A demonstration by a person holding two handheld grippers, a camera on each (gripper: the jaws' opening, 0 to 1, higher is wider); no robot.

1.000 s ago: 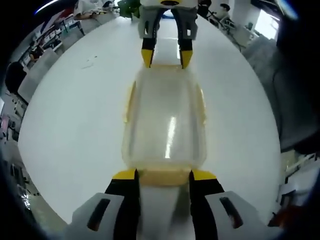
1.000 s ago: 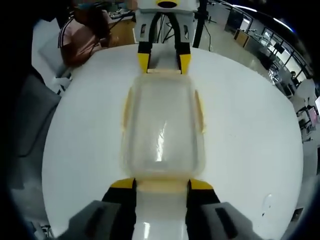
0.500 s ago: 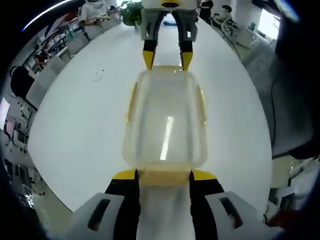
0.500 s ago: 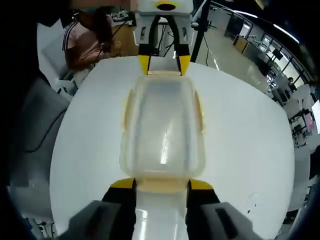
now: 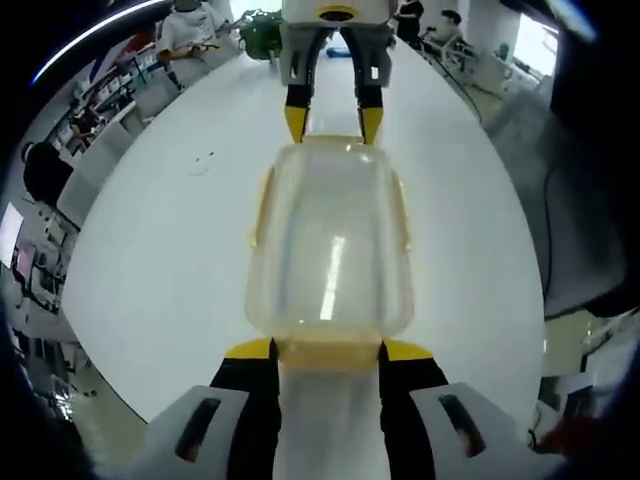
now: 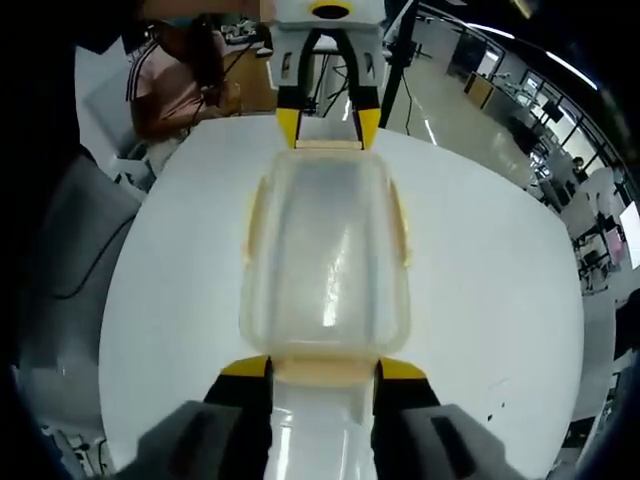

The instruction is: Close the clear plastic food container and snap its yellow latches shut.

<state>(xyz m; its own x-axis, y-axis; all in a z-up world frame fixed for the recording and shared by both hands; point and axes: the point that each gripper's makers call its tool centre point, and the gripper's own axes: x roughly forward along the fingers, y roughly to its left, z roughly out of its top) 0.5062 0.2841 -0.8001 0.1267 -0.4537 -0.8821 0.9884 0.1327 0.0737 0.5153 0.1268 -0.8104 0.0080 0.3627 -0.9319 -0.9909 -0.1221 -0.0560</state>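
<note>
White round table (image 5: 150, 260) under everything; its bare top spreads wide on both sides of the work. In the right gripper view the same table (image 6: 480, 280) runs out to a curved edge, with office floor and desks beyond. A person in a pink top (image 6: 165, 80) sits past the far edge there.

Clear plastic container (image 5: 330, 245) lies flat on the table, lid on, lengthwise between my two grippers. Seen from the other end too (image 6: 325, 255). Walls and lid are see-through; I can make out nothing inside, only a streak of glare on the lid. Yellow latches (image 5: 261, 205) run along the long sides, lying close against the walls; whether they are snapped down I cannot tell. A pale yellow end latch (image 5: 328, 353) sits at my near end, between my left jaws.

My left gripper (image 5: 328, 350) has its yellow-tipped jaws spread to about the width of that end latch, one tip at each corner of it, touching or just beside the container's end. My right gripper (image 6: 322, 370) stands the same way at the opposite end, jaws apart with the end tab between them. Each gripper also shows at the far end in the other's view: right (image 5: 334, 122), left (image 6: 327, 125), tips at the container's far corners.

A small dark mark (image 5: 205, 160) dots the tabletop, well apart from the container.
</note>
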